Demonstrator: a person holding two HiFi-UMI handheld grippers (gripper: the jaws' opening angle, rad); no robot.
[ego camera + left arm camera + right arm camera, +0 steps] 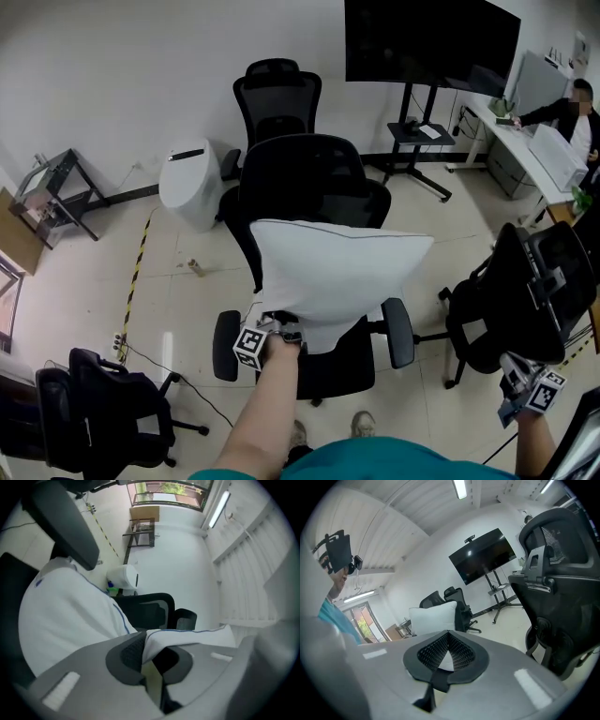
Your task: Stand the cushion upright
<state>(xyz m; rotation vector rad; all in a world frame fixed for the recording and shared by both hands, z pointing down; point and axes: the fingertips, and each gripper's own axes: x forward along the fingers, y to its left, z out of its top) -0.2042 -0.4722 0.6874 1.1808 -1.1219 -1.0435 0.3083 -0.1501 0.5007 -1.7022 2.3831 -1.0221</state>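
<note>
Cushion (342, 272) stands just above and beyond the left gripper (283, 334), which is clamped on its bottom edge, long axis level against the chair back (309, 178); the closed, empty right gripper (525, 387) is well apart.

You wear a teal top (375, 461) and pale shoes (362, 424); your grey left gripper (284, 335) and right gripper (514, 371) each carry a black-and-white marker cube (251, 345) and black ribbed pads (429, 653).

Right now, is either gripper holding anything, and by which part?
The left gripper is shut on the white cushion, pinching it at its lower corner. The right gripper is shut on nothing.
</note>
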